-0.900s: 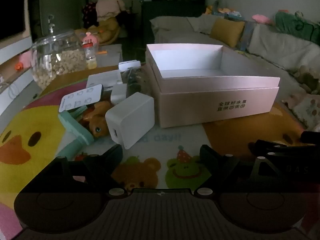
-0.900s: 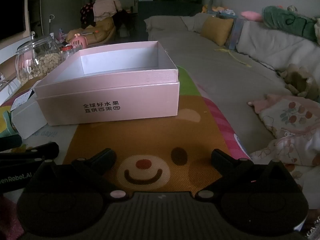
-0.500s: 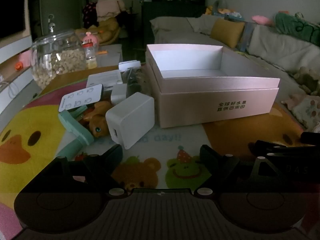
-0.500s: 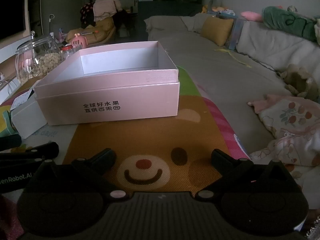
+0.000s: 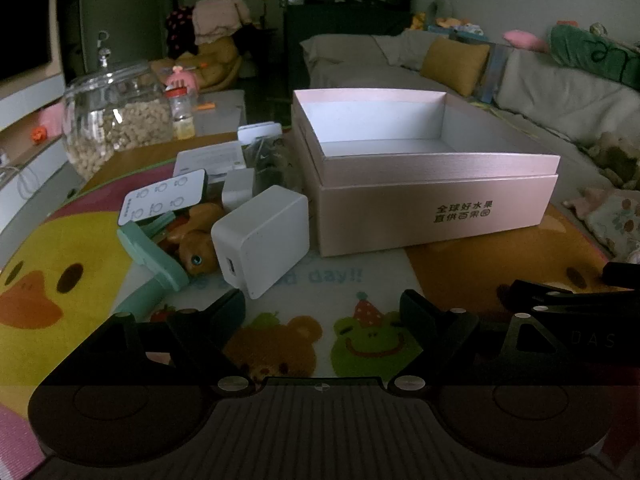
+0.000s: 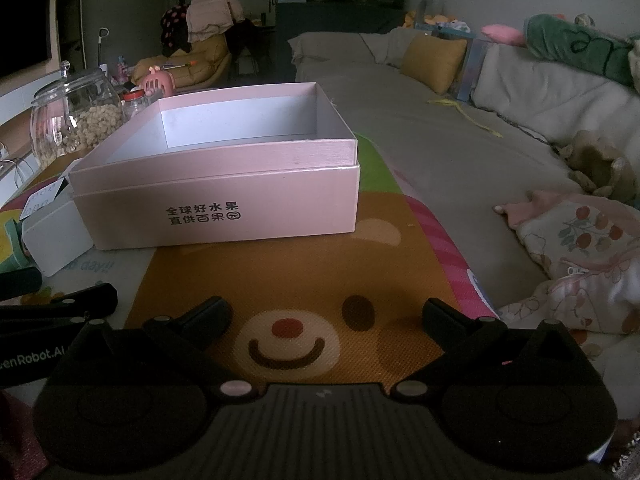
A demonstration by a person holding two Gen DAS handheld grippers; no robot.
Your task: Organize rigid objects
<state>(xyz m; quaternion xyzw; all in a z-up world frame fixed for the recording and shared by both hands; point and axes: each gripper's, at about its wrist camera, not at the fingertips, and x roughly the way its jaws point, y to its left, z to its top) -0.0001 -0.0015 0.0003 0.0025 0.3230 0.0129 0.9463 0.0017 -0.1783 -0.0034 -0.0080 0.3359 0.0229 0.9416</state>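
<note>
Left wrist: charger [image 5: 262,240] half-hides orange toy [image 5: 196,246].

A colourful cartoon play mat [image 5: 48,264] printed with a yellow duck, a bear and a frog covers the low table. At the table's far left corner stands a round clear glass jar [image 5: 116,120] partly filled with pale nuts, lid on. Just beside it, on its right, is a small clear bottle with a red cap [image 5: 182,114]. Beyond the table's far and right edges runs a grey fabric sofa [image 6: 420,120] carrying a mustard-yellow cushion [image 6: 434,62]. A floral pink blanket [image 6: 580,248] lies crumpled off the table's right edge.
</note>
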